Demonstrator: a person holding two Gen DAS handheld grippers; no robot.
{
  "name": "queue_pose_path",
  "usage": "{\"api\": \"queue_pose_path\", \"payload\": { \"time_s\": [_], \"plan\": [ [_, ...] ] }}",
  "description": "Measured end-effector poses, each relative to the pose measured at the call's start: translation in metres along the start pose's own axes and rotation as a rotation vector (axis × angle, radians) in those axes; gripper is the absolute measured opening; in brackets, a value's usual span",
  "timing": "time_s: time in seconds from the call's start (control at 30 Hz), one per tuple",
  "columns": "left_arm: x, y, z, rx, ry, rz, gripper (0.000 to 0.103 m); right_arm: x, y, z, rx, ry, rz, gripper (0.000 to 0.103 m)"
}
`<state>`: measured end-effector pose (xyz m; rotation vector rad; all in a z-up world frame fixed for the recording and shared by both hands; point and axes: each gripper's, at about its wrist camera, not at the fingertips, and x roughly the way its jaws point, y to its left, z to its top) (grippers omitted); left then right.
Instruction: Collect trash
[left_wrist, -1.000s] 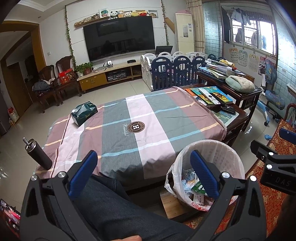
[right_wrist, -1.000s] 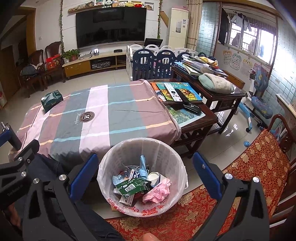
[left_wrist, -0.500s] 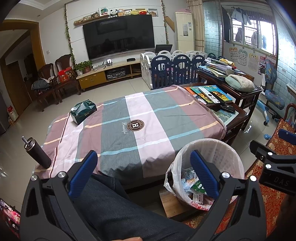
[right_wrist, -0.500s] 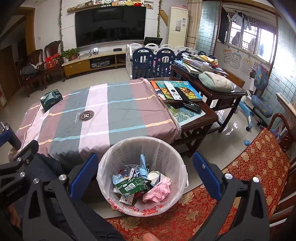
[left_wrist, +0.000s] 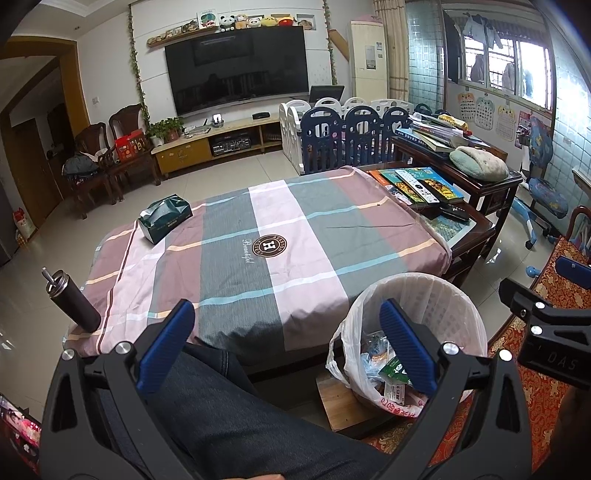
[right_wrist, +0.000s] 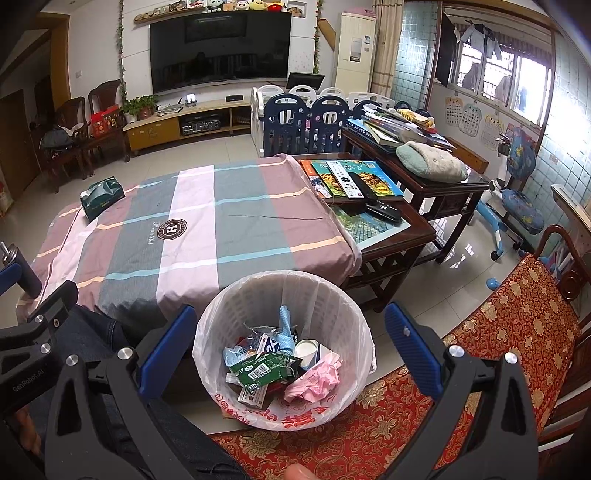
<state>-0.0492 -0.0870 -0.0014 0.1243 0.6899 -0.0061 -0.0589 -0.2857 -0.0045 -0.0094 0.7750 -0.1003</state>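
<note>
Both wrist cameras look forward and down across the cloth-covered table (left_wrist: 295, 236); the right view sits nearly over the lined waste basket (right_wrist: 280, 295), shared with the left.

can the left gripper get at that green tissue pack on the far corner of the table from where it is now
Probably yes. The left gripper is open and empty, and the striped tablecloth between it and the green tissue pack lies bare. The pack sits at the far left corner, so it looks like a long stretch across the table.
</note>
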Motion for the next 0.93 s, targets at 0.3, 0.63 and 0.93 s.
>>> {"api": "queue_pose_path", "payload": {
  "time_s": [0.3,0.63,0.93],
  "plan": [
    [0.003,0.004,0.000,-0.009,0.017,-0.009,0.100,0.000,0.000,0.000,-0.001,0.002,-0.001,0.100],
    [0.005,0.005,0.000,-0.003,0.029,-0.019,0.100,0.001,-0.005,-0.002,0.010,-0.002,-0.012,0.100],
    [0.014,0.016,0.003,-0.037,0.050,-0.004,0.100,-0.009,-0.004,0.003,0.021,-0.048,0.038,0.100]
  ]
}}
